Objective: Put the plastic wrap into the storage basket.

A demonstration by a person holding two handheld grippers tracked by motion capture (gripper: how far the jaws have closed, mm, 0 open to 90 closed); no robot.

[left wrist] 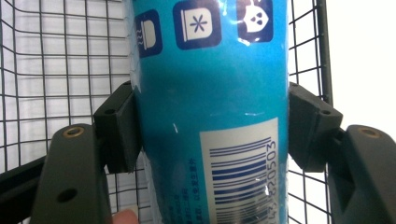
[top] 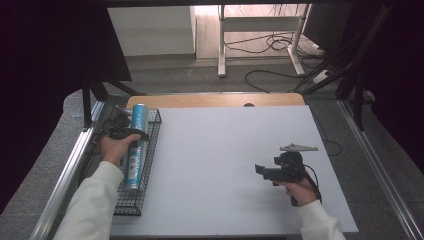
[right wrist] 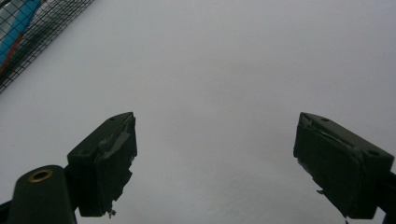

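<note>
Your white worktop spans the middle of the high view. At its left edge lies the black wire basket, and lengthwise in it the blue tube. Your left hand-held gripper, left of frame, straddles the blue tube, both pads pressed against its sides. Your right hand-held gripper, lower right, stands wide open over bare worktop, well apart.

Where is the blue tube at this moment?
In the high view, the blue tube lies in the wire basket at the table's left edge, clamped by the left gripper.
</note>
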